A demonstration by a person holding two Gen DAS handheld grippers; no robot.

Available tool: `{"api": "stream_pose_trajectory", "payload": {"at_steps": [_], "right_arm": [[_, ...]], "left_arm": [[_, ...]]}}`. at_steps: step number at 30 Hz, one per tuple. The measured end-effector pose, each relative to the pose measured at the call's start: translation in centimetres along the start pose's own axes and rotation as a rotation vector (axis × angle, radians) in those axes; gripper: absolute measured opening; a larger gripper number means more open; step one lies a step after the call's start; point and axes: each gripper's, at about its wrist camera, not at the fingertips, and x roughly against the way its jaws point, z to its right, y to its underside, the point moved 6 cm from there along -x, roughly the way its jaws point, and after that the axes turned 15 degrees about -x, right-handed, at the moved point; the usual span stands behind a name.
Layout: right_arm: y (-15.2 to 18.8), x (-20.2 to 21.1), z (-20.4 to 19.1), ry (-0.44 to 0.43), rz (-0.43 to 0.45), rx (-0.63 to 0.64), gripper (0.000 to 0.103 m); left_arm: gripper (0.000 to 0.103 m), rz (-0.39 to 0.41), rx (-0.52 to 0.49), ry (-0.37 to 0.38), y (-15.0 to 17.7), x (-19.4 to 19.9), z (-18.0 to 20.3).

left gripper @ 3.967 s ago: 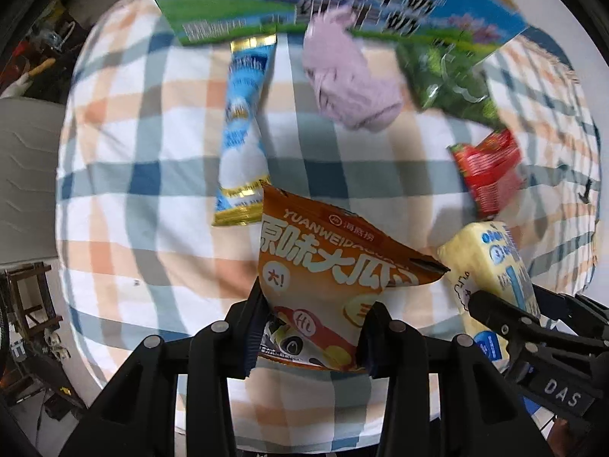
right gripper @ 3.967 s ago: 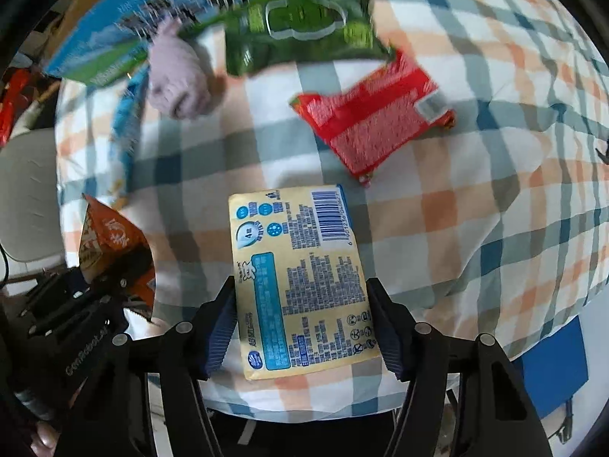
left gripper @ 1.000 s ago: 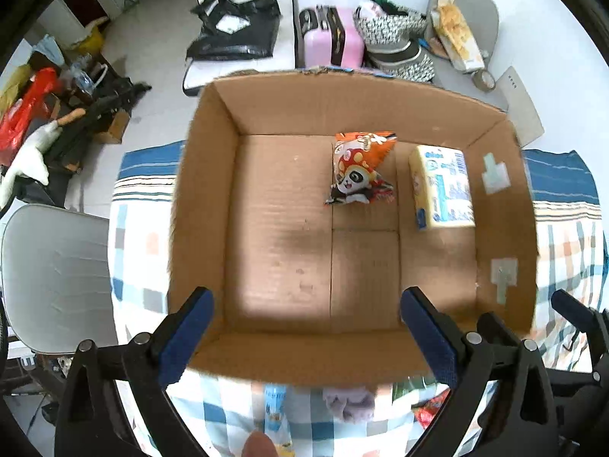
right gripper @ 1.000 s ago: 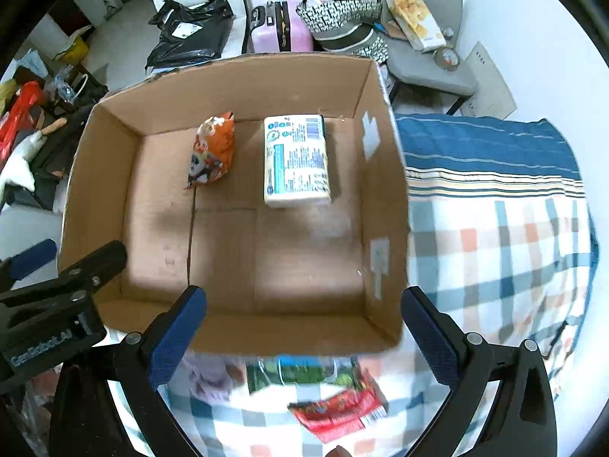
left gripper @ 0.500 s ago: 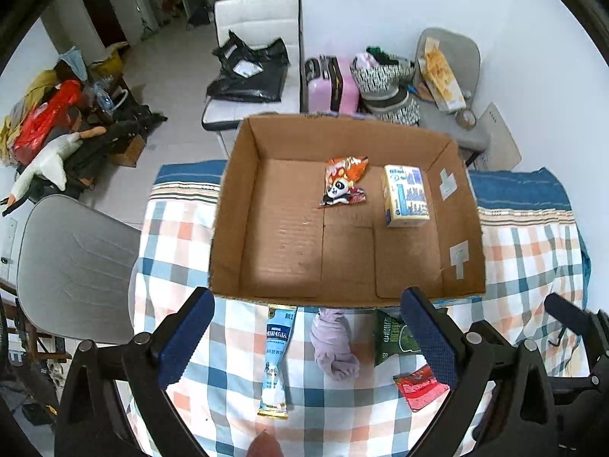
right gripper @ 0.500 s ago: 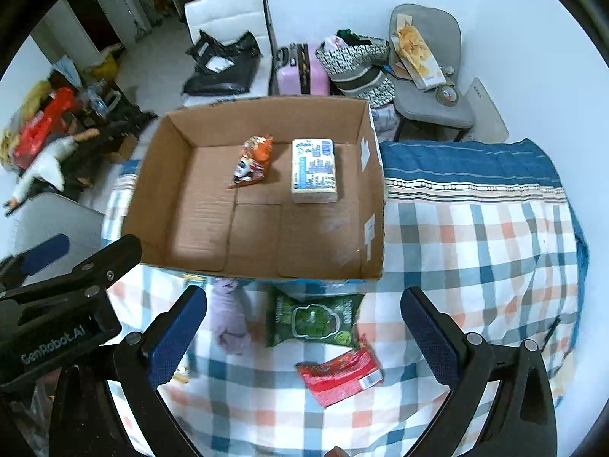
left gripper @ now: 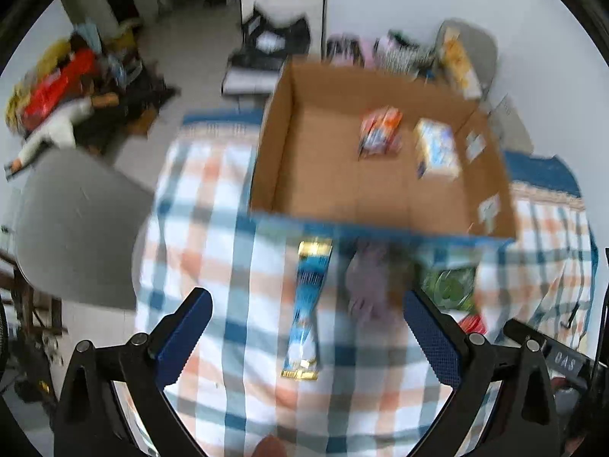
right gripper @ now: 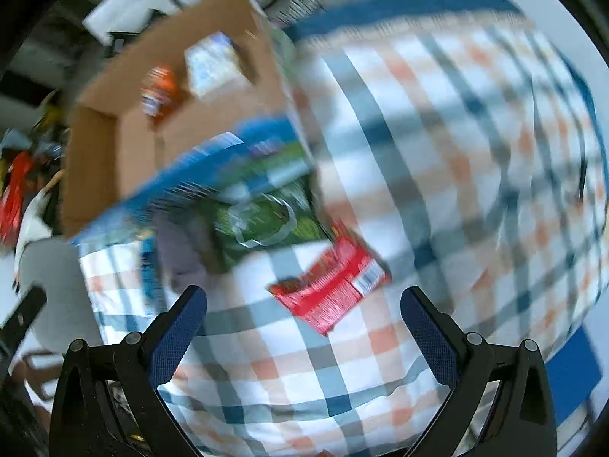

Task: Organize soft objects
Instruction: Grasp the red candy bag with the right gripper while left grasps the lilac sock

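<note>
A cardboard box point(left gripper: 278, 160) stands on the checked tablecloth and holds an orange snack bag point(left gripper: 378, 131) and a pale yellow pack point(left gripper: 436, 150). In front of it lie a long blue packet point(left gripper: 308, 304), a lilac cloth bundle point(left gripper: 367, 285), a green packet point(left gripper: 449, 285) and a red packet point(left gripper: 472, 321). My left gripper point(left gripper: 304, 327) hangs open above the blue packet, holding nothing. My right gripper point(right gripper: 302, 321) is open and empty, with the red packet point(right gripper: 331, 282) just ahead of it, the green packet point(right gripper: 266, 217) beyond, and the box point(right gripper: 114, 141) at upper left. Both views are blurred.
A grey chair back point(left gripper: 72, 224) stands left of the table. Bags and clutter point(left gripper: 76, 87) lie on the floor beyond, with a white chair point(left gripper: 281, 11) and a grey chair point(left gripper: 468, 53) behind the box. The tablecloth point(right gripper: 456, 152) spreads bare to the right.
Both grippers have dropped from high above the box toward the items in front of it. The left now sits over the blue packet, and the right has swung down near the red packet.
</note>
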Motion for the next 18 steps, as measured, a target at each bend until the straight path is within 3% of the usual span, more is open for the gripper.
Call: {"api": "stream_pose_trajectory", "payload": {"at_steps": [5, 10, 12, 14, 18], "right_arm": [[0.3, -5.8, 2.5, 0.011, -0.115, -0.171, 0.103], [-0.4, -9.6, 3.5, 0.027, -0.161, -0.269, 0.098], [-0.6, -10.8, 3.7, 0.036, -0.181, -0.29, 0.092], [-0.6, -11.7, 3.7, 0.049, -0.209, -0.287, 0.065], [-0.3, -12.0, 3.9, 0.115, -0.223, -0.181, 0.059]], "left_arm": [[0.103, -0.135, 0.034, 0.001, 2.8, -5.5, -1.2], [0.103, -0.187, 0.019, 0.043, 3.4, -8.2, 0.1], [0.103, -0.201, 0.005, 0.069, 3.0, -9.2, 1.1], [0.103, -0.214, -0.011, 0.082, 2.3, -10.1, 2.0], [0.103, -0.258, -0.043, 0.091, 1.0, -12.0, 4.0]]}}
